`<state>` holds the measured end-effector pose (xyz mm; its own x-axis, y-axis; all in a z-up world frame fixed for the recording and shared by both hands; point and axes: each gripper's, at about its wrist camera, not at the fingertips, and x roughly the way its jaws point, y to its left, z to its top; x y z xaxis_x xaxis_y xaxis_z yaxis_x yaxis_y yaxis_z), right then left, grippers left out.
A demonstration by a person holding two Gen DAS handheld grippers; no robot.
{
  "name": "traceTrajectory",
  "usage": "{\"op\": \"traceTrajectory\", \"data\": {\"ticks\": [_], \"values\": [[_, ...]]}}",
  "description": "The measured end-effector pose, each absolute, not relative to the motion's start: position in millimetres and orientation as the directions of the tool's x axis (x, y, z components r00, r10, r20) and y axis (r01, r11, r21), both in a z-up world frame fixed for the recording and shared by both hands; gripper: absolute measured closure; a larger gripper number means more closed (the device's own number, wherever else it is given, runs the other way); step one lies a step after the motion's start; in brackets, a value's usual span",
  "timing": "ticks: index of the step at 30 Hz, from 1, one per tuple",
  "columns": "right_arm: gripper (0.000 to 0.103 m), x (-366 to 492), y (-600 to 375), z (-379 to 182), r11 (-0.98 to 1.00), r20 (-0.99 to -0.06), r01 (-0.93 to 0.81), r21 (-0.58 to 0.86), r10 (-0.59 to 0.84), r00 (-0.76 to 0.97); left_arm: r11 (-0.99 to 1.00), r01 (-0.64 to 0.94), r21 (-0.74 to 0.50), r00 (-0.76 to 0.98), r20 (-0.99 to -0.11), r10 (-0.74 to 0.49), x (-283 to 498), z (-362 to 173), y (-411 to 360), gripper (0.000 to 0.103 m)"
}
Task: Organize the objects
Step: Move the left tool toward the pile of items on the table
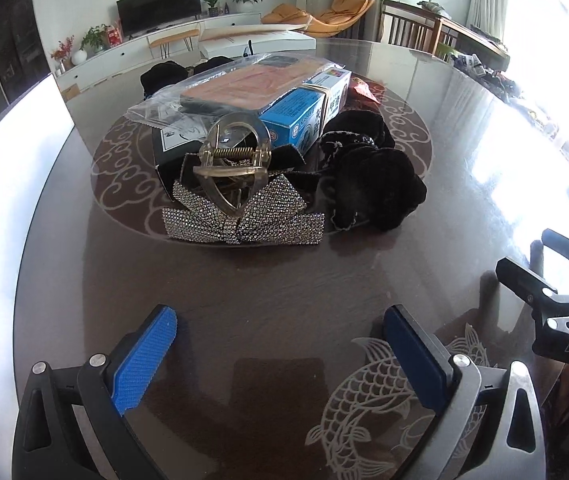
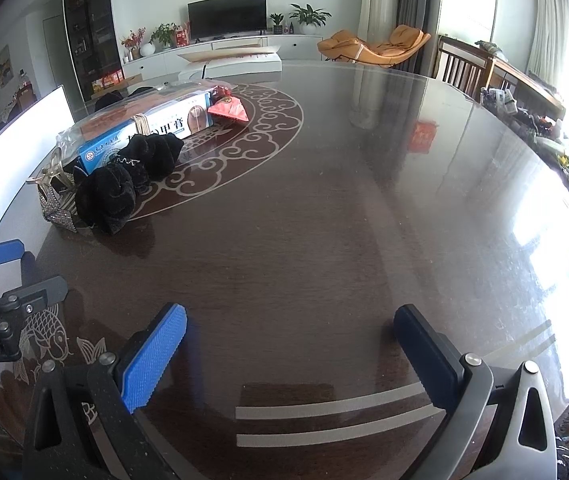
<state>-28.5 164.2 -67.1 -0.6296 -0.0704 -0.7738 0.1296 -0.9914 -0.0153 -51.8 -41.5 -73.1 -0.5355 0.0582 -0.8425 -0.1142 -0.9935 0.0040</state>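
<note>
Fingers: I hold both spread wide, empty | Risk: hair claw clip (image 1: 230,164) atop rhinestone bow (image 1: 244,216) slips if nudged.

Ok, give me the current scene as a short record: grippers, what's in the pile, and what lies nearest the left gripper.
left gripper: open, holding nothing, aimed at the pile
right gripper: open, holding nothing, over bare table
pile location: on the table's round pattern, ahead of the left gripper
nearest item: sparkly bow
on the bow: clear hair claw
right of bow: black scrunchies
behind: blue box, with a plastic bag on top
far side: red packet
</note>
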Motion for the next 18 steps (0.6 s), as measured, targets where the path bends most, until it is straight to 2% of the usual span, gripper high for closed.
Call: {"op": "traceTrajectory", "data": {"ticks": [18], "values": [[0.0,-25.3,164.1,-68.1,-0.991,-0.763,0.131,-0.016,-0.072,-0.643,-0.993,-0.115,0.002,-0.542,-0.838,0.061,-50.2,-72.4,-41.7,0.0]]}}
